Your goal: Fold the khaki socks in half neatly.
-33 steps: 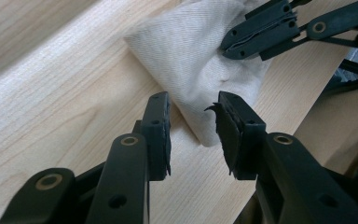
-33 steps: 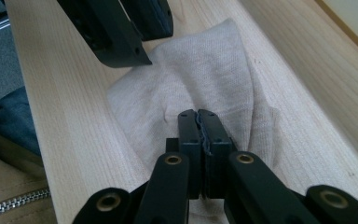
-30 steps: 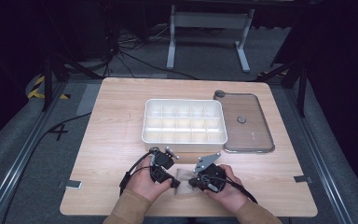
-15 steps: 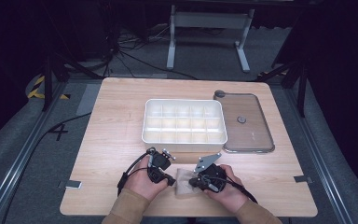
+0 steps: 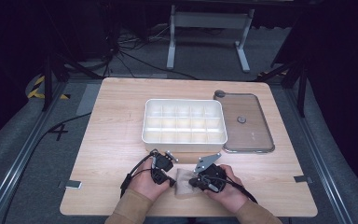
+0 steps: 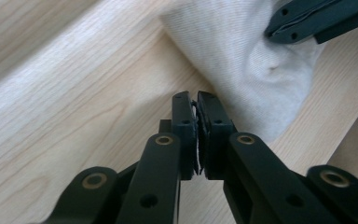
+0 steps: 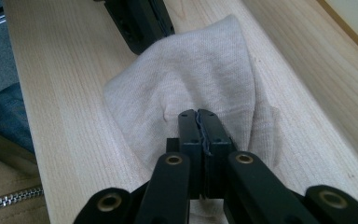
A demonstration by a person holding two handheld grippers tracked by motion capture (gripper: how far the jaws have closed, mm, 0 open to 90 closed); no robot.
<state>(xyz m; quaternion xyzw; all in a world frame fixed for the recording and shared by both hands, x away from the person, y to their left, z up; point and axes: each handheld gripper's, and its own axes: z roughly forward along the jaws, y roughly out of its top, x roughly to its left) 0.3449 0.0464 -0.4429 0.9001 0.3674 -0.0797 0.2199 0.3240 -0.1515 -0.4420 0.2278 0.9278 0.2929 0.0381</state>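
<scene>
A small pale cloth (image 5: pixel 183 183) lies bunched on the wooden surface (image 5: pixel 116 140) near its front edge, between the person's two hands and just in front of the white compartment tray (image 5: pixel 184 122). The right hand-held gripper (image 7: pixel 199 122) has its jaws pressed together on a pinch of the cloth — the fabric puckers up into the tips in the right gripper view, and in the left gripper view the same jaws clamp the cloth's far corner. The left hand-held gripper (image 6: pixel 196 105) has just been closing its jaws; they now stand almost together at the cloth's edge, with a thin sliver of something pale between the pads, though whether they truly grip the fabric cannot be told. In the high view the left hand-held gripper (image 5: pixel 161 167) and the right hand-held gripper (image 5: pixel 207 176) sit close on either side of the cloth. Behind them the tray's divided cells look bare, and its clear lid (image 5: pixel 244 122) lies flat just beside it on the right, touching or nearly so — nothing lies between the hand-held grippers and the cloth.
</scene>
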